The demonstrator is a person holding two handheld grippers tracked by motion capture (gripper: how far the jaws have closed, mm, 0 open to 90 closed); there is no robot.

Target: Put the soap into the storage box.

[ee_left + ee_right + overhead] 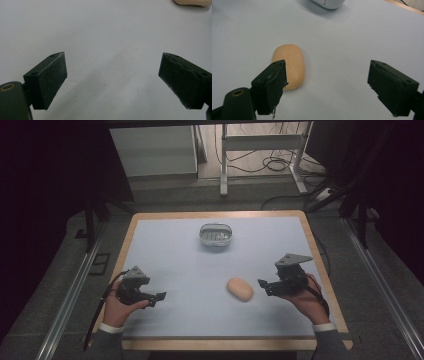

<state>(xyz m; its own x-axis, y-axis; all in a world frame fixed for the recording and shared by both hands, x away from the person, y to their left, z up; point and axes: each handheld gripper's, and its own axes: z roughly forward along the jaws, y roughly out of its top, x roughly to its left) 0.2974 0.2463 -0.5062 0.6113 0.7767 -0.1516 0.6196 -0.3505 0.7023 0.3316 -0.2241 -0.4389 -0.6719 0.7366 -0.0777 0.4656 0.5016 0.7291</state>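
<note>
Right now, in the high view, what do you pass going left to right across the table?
Left gripper → white dish → bar of soap → right gripper.

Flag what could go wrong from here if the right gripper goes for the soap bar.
1. In the right gripper view, the soap bar sits off-centre, partly behind one of the fingers; the right gripper, though open, could nudge it rather than straddle it.
2. The bar looks smooth and rounded, so it may squirt out of a pinch.
3. The soap dish sits well apart, so a weak grip could drop the bar on the way.
</note>
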